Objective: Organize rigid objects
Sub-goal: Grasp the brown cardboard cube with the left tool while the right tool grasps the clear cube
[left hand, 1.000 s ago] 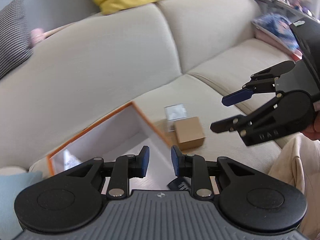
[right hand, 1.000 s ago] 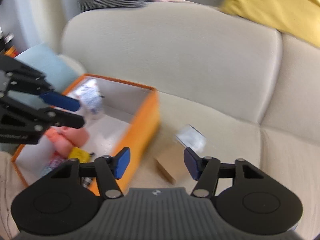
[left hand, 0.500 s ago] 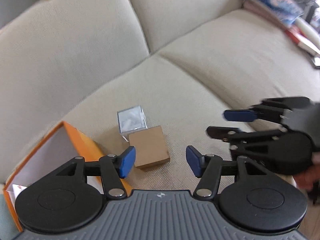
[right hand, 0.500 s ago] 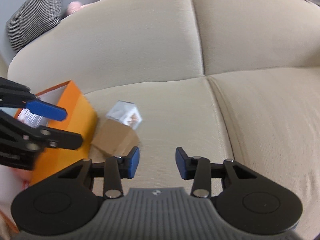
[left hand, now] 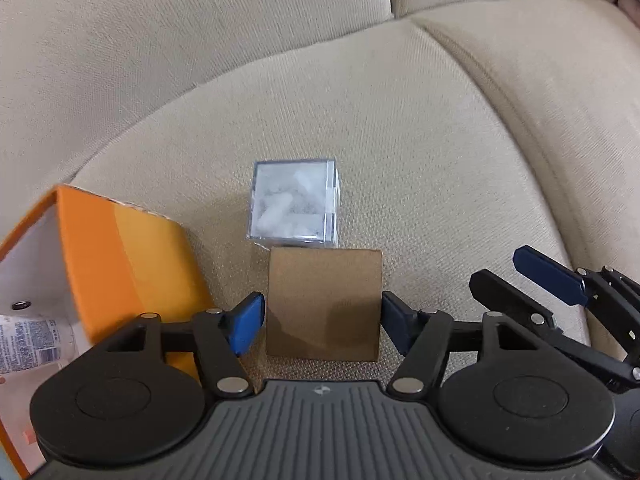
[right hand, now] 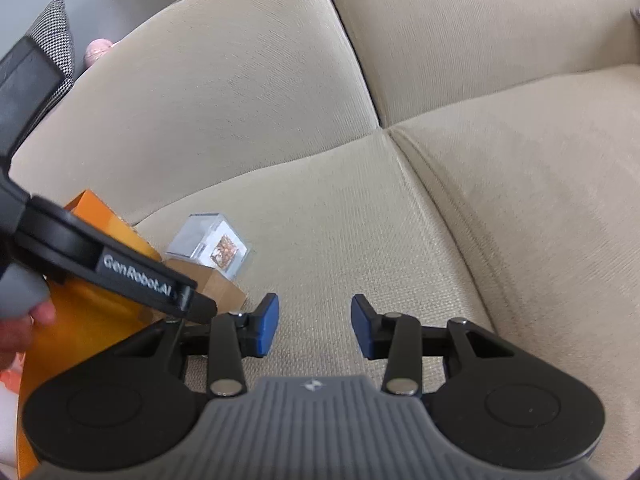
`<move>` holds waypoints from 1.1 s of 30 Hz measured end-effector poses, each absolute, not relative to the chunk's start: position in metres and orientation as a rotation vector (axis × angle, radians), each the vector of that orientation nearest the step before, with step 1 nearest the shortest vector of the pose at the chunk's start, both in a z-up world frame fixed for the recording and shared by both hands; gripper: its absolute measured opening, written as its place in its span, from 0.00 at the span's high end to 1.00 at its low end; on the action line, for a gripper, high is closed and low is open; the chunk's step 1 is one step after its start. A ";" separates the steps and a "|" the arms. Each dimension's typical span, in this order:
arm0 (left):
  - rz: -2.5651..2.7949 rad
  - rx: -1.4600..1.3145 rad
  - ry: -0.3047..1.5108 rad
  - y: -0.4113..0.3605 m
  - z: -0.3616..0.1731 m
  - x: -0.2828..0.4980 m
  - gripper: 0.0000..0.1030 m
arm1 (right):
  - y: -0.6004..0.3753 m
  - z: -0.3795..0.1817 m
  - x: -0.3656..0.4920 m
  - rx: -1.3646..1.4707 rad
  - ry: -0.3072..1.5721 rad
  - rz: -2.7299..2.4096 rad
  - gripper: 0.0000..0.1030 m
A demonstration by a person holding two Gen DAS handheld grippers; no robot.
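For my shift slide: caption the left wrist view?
Left gripper, jaws just opened, straddles brown cardboard box on sofa, beside orange bin.

You are working in soft, even daylight; the beige sofa (left hand: 400, 128) reads bright with no harsh glare. Shadows are faint: a dim patch falls on the front of the cardboard box (left hand: 324, 304) and beside the clear cube (left hand: 294, 204). Both fisheye views bend the cushion seams and darken at the corners. In your right wrist view the near left gripper (right hand: 192, 304) looks slightly smeared.
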State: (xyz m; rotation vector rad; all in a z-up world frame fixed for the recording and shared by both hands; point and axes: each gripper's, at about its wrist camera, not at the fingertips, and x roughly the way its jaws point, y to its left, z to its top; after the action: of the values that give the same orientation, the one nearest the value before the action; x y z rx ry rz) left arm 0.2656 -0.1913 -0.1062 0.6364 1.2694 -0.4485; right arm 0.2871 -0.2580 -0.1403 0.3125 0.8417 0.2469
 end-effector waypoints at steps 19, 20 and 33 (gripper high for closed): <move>-0.509 0.484 1.176 -0.166 -0.052 0.256 0.34 | -0.244 -0.132 0.297 0.250 0.876 0.404 0.58; -0.513 0.476 1.173 -0.163 -0.045 0.256 0.34 | -0.240 -0.128 0.299 0.224 0.874 0.424 0.57; -0.519 0.401 1.131 -0.113 0.030 0.249 0.34 | -0.193 -0.085 0.328 -0.094 0.874 0.665 0.38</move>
State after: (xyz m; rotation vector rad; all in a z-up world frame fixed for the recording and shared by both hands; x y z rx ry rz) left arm 0.2494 -0.1131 0.0300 0.4007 1.1310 -0.5193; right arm 0.3279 -0.1925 -0.0850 -0.0936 0.8740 0.6649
